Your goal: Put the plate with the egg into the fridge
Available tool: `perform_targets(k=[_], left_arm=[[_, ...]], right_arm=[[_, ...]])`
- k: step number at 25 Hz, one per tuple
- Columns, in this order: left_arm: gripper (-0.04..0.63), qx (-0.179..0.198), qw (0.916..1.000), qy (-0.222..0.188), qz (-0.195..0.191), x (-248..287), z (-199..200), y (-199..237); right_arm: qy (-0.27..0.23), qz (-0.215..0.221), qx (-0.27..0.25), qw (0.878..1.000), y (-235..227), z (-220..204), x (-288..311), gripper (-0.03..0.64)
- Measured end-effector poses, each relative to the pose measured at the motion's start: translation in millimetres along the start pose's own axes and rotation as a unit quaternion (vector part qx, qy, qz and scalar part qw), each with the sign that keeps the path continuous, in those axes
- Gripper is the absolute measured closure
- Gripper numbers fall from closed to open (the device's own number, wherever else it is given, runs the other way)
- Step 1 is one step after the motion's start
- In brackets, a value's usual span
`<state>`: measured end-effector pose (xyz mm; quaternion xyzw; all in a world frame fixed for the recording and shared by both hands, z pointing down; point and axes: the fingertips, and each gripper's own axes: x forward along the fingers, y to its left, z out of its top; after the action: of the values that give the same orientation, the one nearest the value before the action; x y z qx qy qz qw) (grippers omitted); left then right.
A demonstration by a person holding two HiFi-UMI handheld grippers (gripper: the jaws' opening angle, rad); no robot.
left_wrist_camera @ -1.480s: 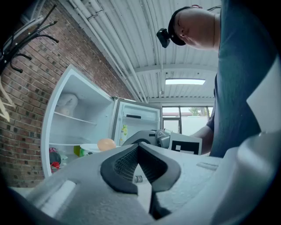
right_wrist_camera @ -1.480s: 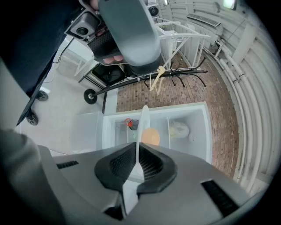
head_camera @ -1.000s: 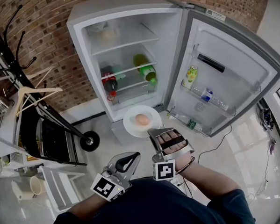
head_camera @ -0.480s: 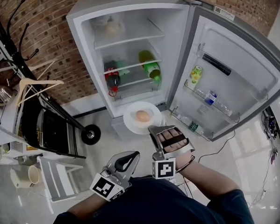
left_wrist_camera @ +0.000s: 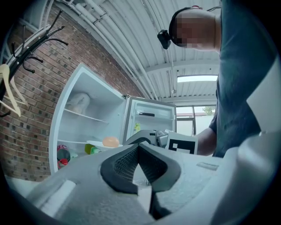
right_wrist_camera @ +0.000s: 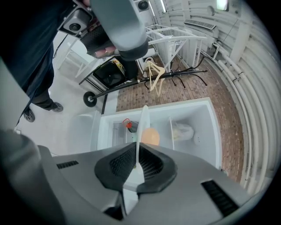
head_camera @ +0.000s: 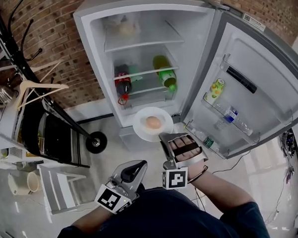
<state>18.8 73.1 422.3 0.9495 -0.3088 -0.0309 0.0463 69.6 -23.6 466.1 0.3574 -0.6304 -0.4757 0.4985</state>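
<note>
Right tongs (head_camera: 163, 136): clamped on the near rim of the plate (head_camera: 142, 129), egg (head_camera: 152, 122) resting on it.
Left tongs (head_camera: 140, 164): closed, empty (beside the right, farther from the plate).
Plate position: just ahead of right tongs, level, short of the open fridge (head_camera: 92, 39); shelves straight beyond.
Count: one plate, one egg.

So the egg (head_camera: 152, 122) sits on the plate (head_camera: 142, 132), out ahead of my right gripper (head_camera: 165, 137), in front of the open fridge (head_camera: 91, 44). Door (head_camera: 267, 85) hangs right, hanger (head_camera: 42, 86) off left.
</note>
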Motion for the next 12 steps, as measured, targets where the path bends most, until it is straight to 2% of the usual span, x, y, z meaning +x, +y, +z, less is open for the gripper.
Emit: perform_targets(k=[12], left_arm=[[0.592, 0.001, 0.9997, -0.003, -0.026, 31.7, 16.2, 95.7]], right_arm=[[0.027, 0.01, -0.002, 1.0, -28.9, 2.0, 86.1, 0.595]])
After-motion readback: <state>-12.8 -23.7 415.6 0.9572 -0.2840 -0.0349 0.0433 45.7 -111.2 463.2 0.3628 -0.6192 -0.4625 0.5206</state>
